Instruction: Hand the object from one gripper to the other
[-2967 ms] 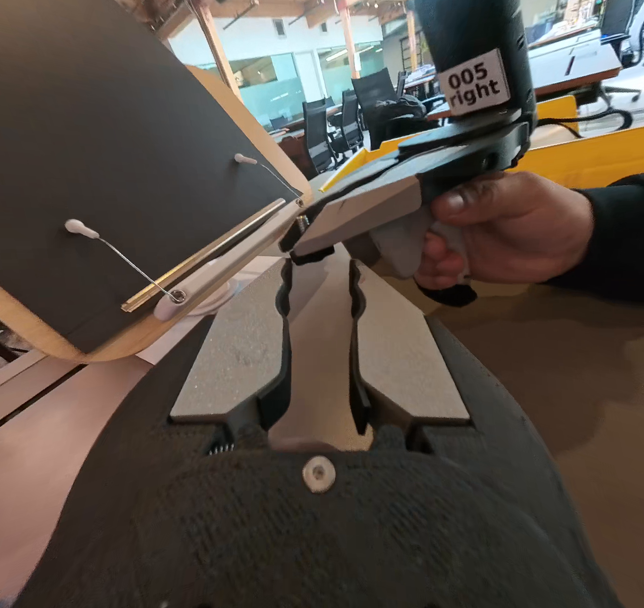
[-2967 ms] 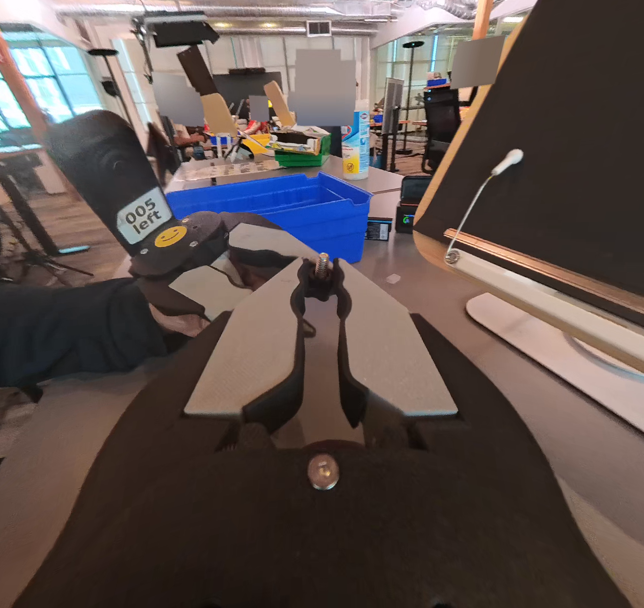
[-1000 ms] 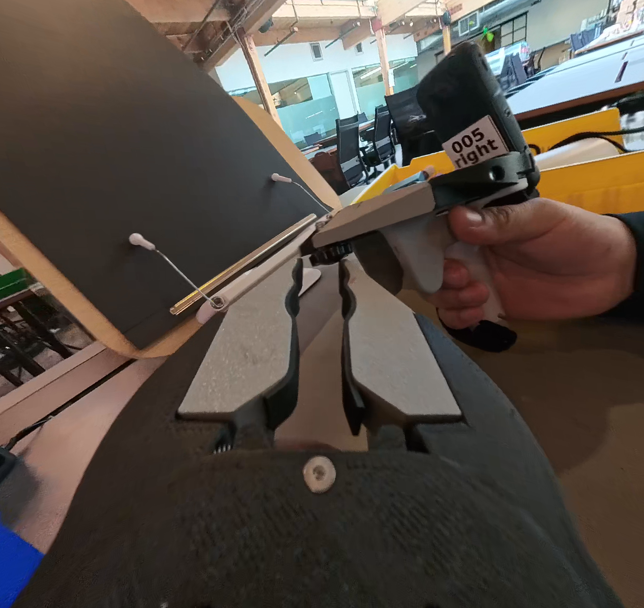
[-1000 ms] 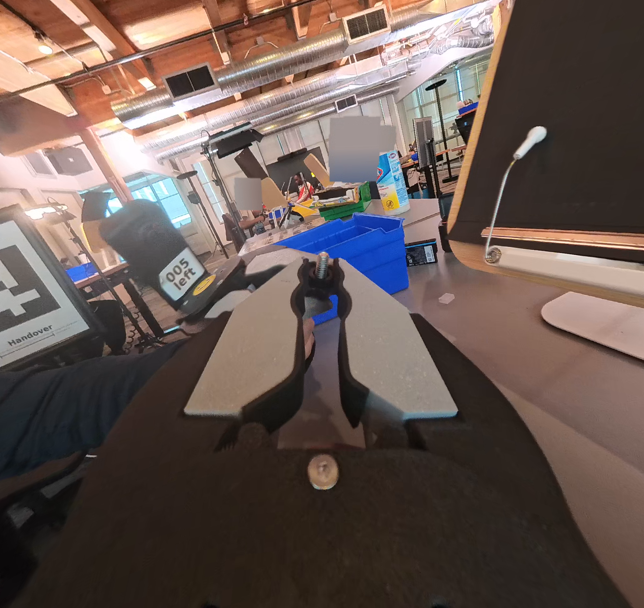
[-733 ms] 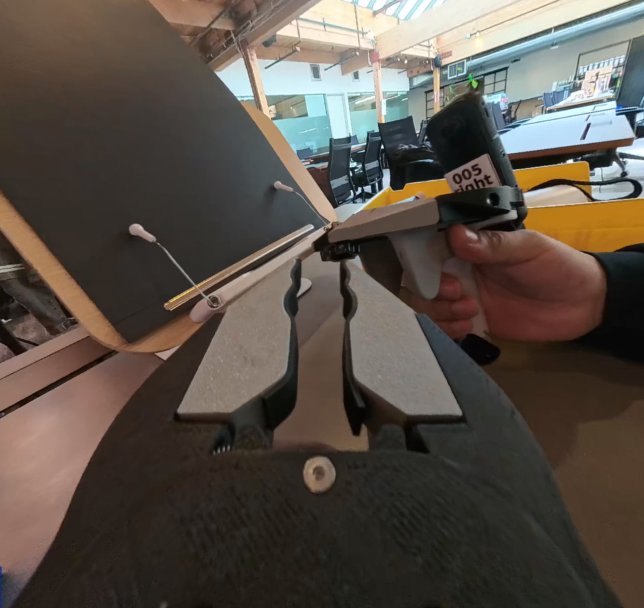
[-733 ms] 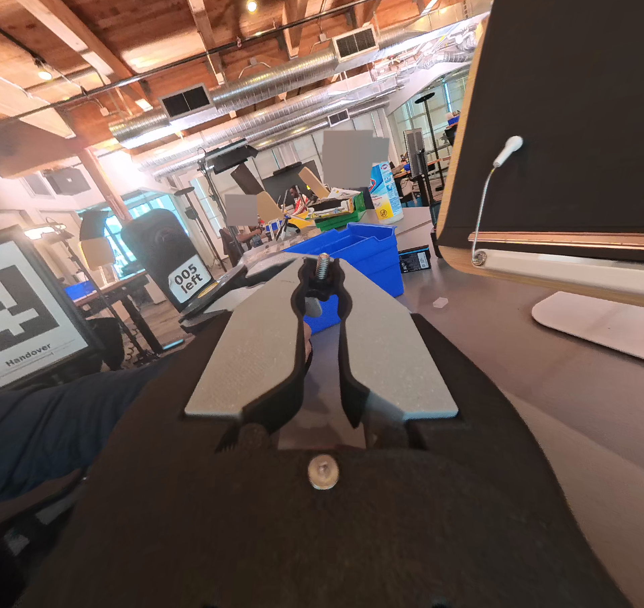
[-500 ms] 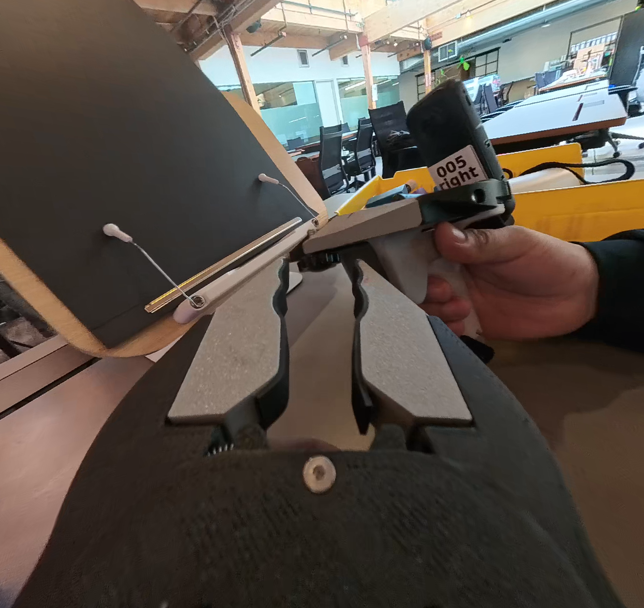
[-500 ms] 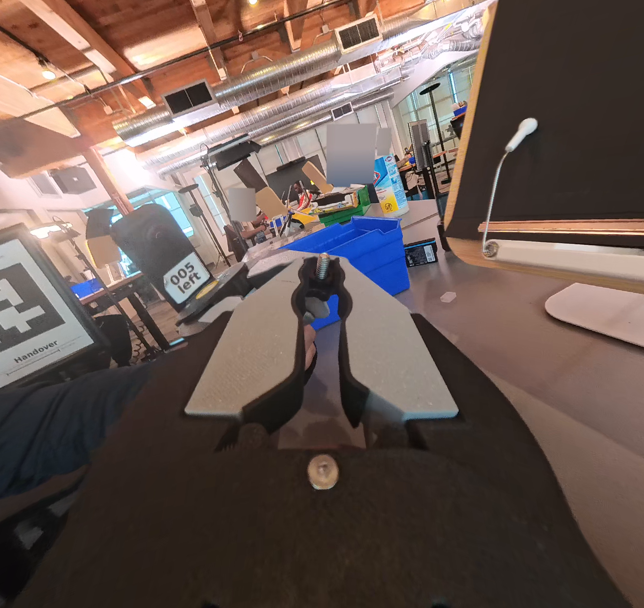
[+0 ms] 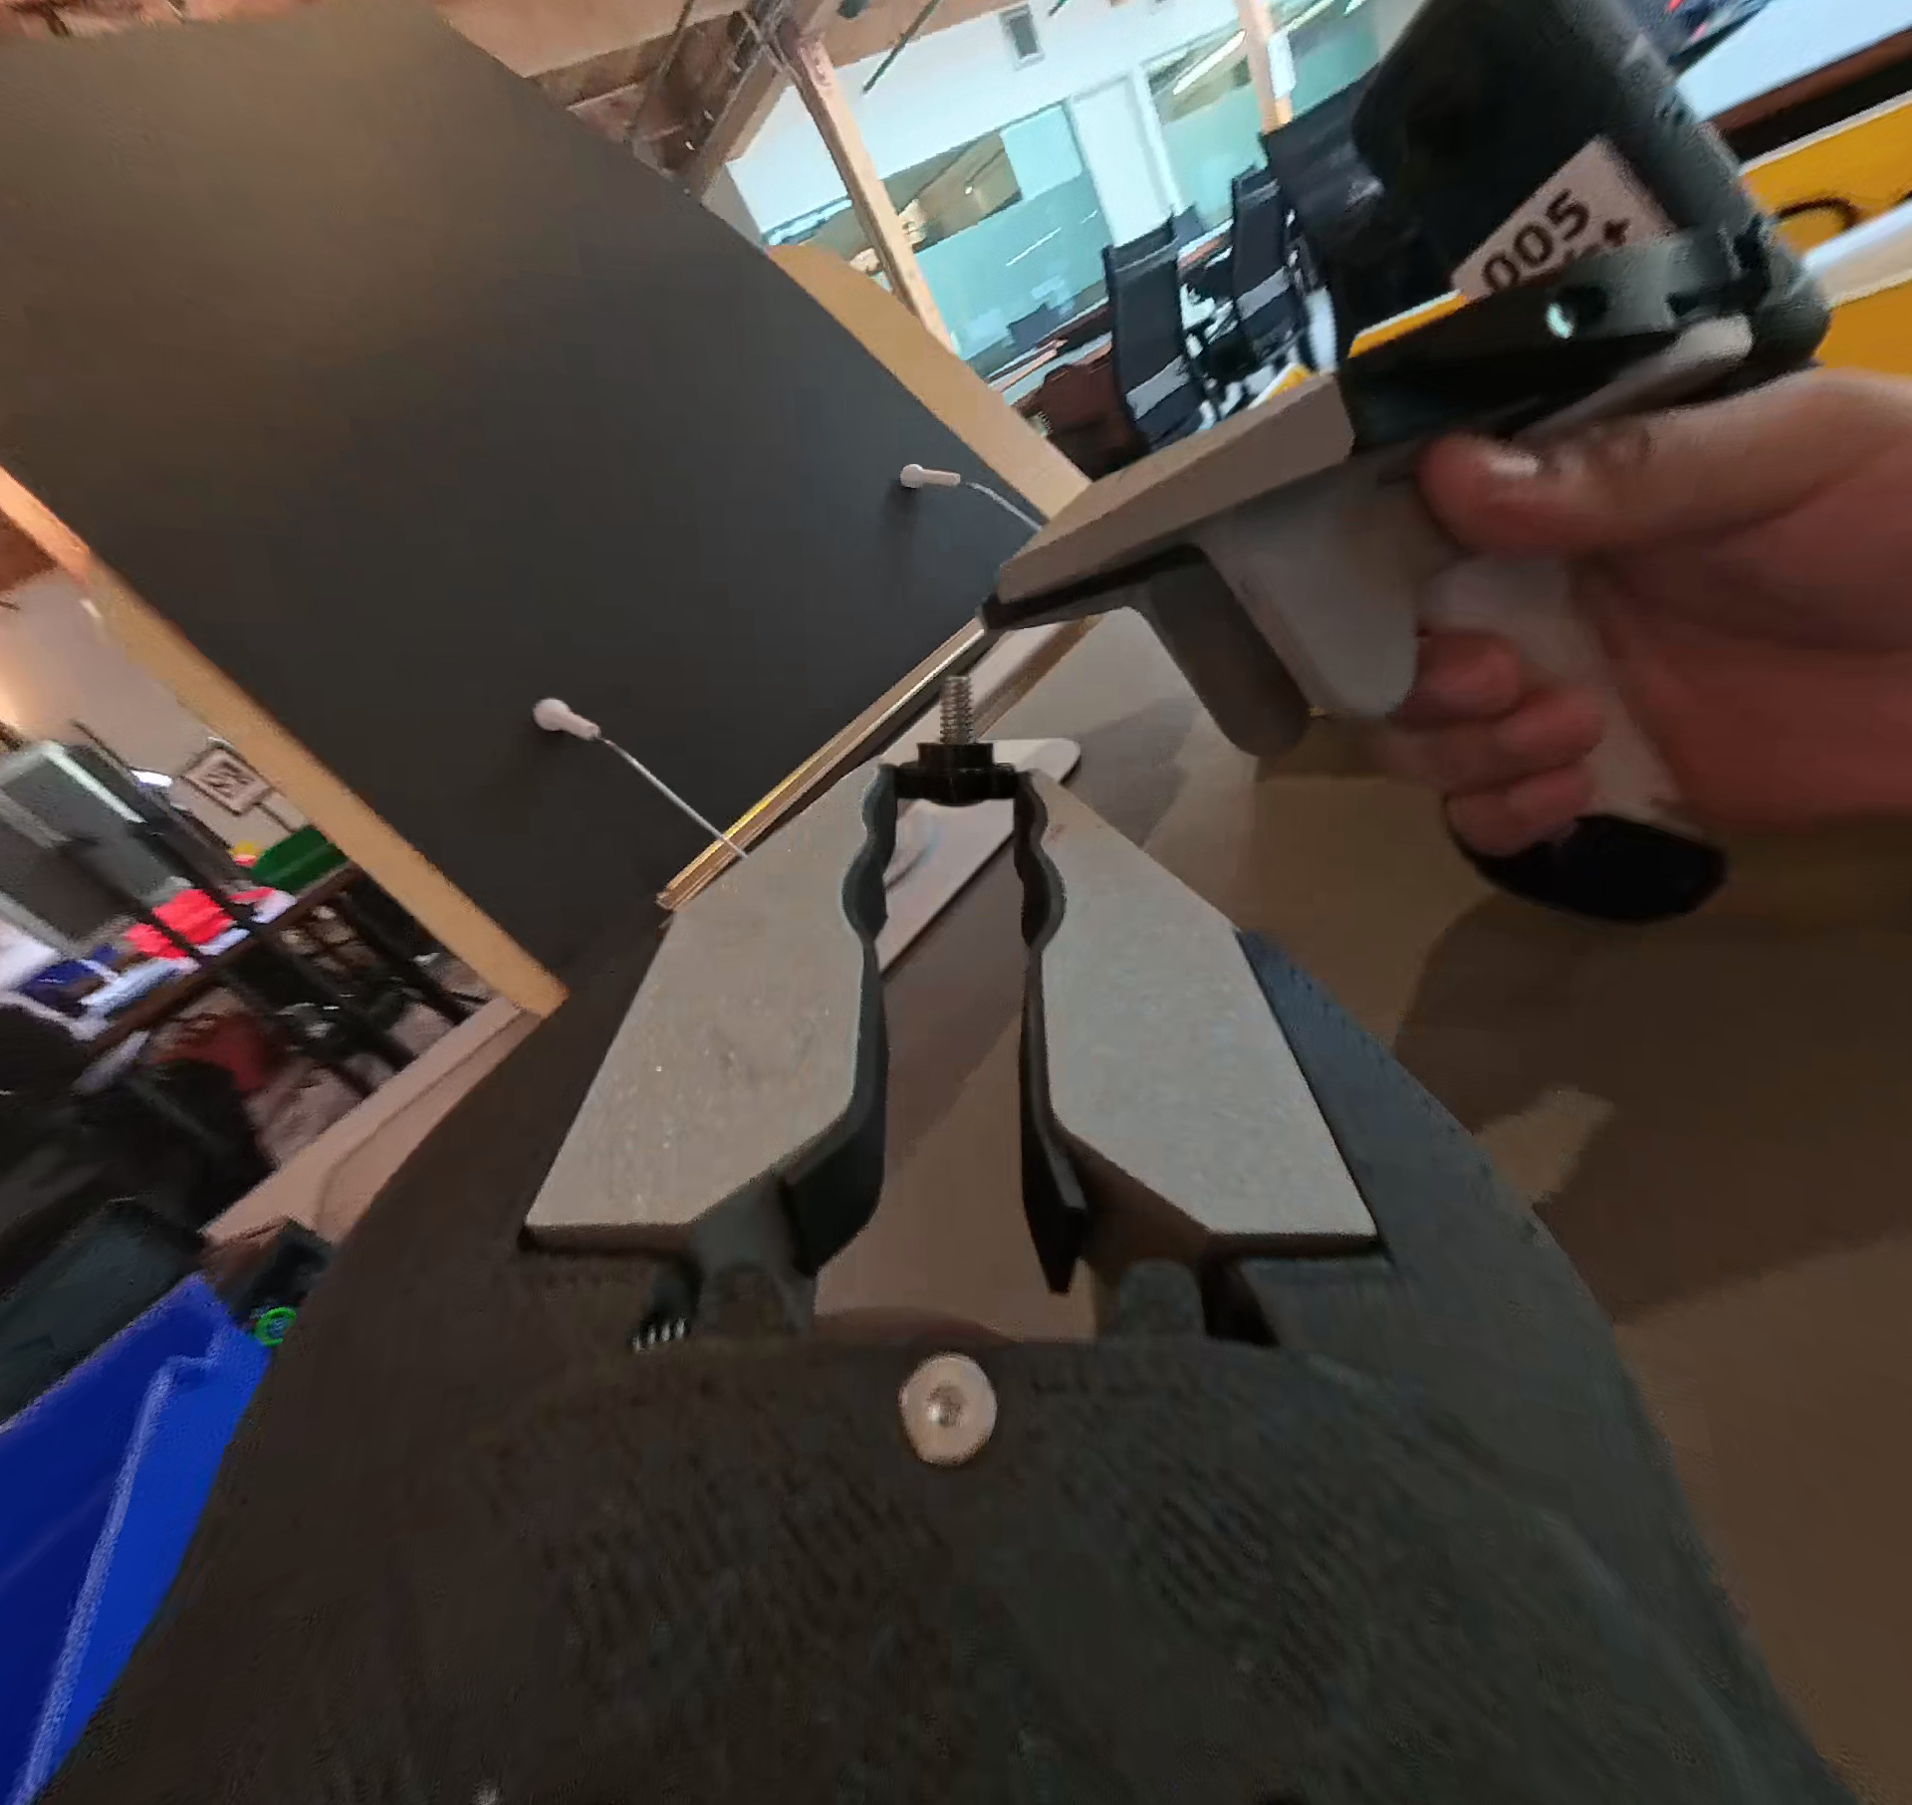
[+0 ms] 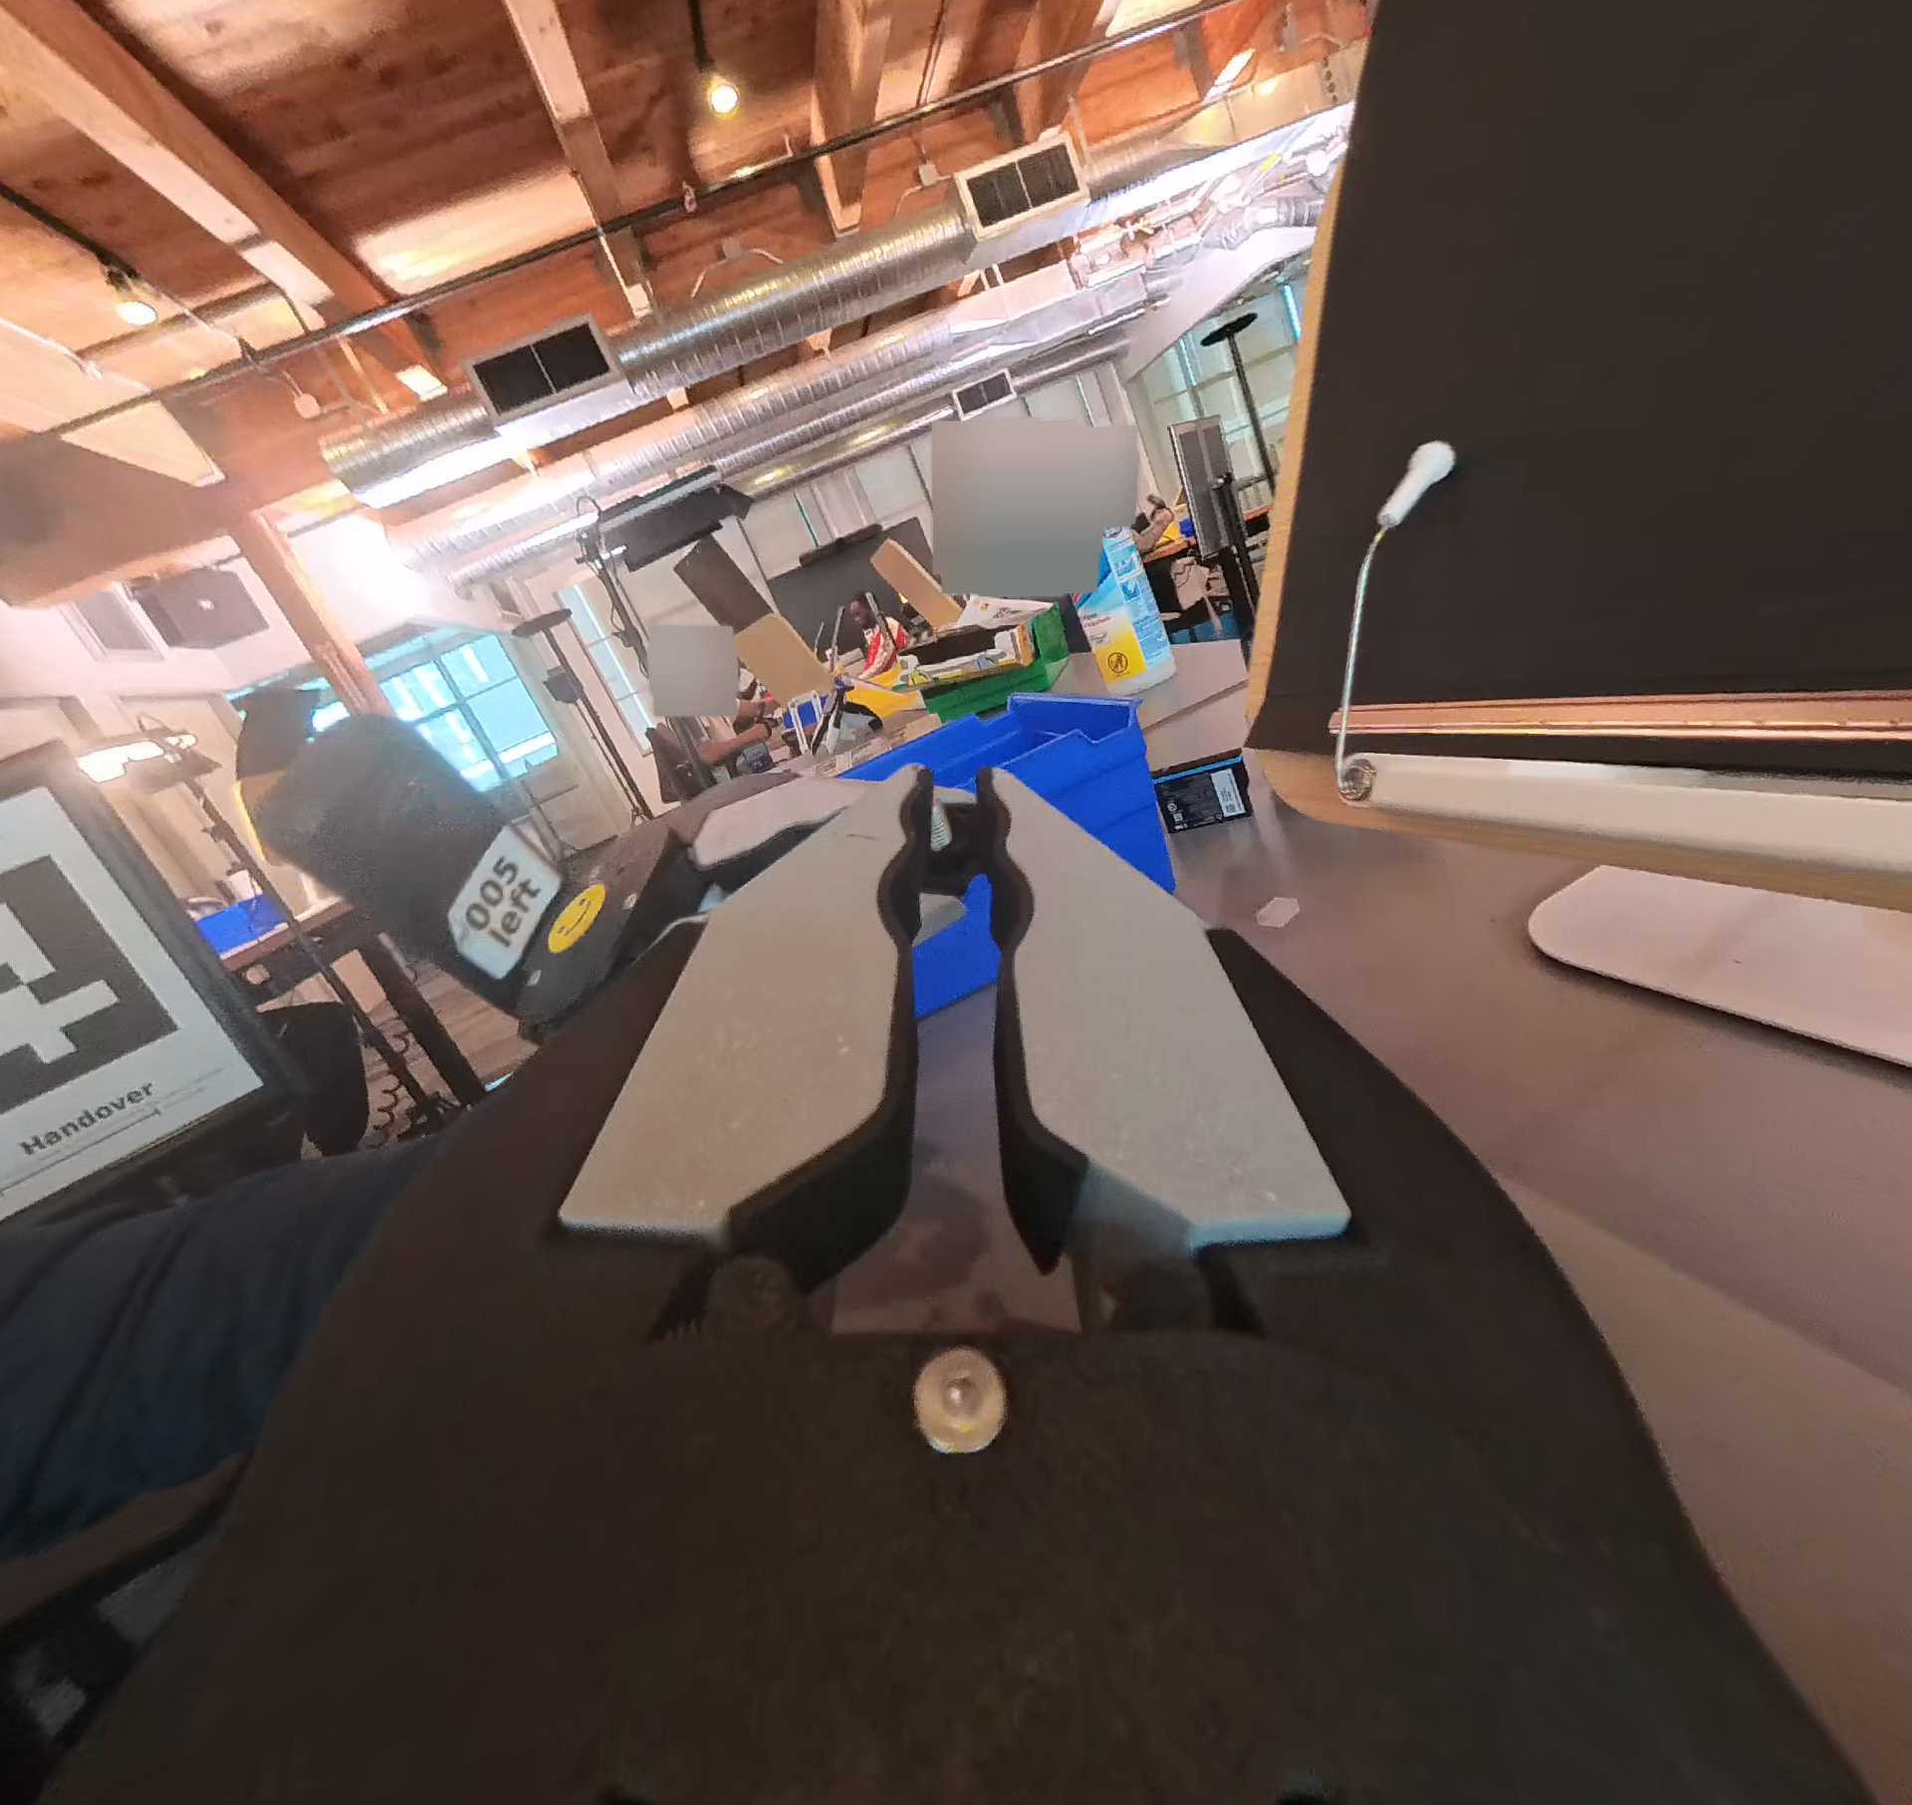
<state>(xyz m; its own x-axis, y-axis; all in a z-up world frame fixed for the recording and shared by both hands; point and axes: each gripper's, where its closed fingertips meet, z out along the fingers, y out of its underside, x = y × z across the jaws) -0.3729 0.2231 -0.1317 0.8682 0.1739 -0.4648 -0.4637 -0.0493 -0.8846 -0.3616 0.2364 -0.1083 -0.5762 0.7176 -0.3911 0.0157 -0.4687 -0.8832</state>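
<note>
My left gripper (image 9: 954,791) pinches the small thumbscrew (image 9: 956,768) by its black knurled head, above the table (image 9: 1655,1083), threaded stem pointing up. My right gripper (image 10: 950,804) stands nearly closed – whether it grips, I cannot tell. The screw looks light, rigid, easily dropped – best held at the head, not the slick thread.

Two hand-held grippers with flat grey wedge-shaped fingers (image 9: 1159,1031) lined along the inner edges with wavy black rubber pads (image 10: 898,928). Textured black bodies, each with one silver screw (image 9: 947,1422) at centre. Black camera housings bearing white labels, one beside a yellow smiley sticker (image 10: 575,919). Pale grey pistol grip (image 9: 1335,607). Dark navy sleeve (image 10: 155,1311).
</note>
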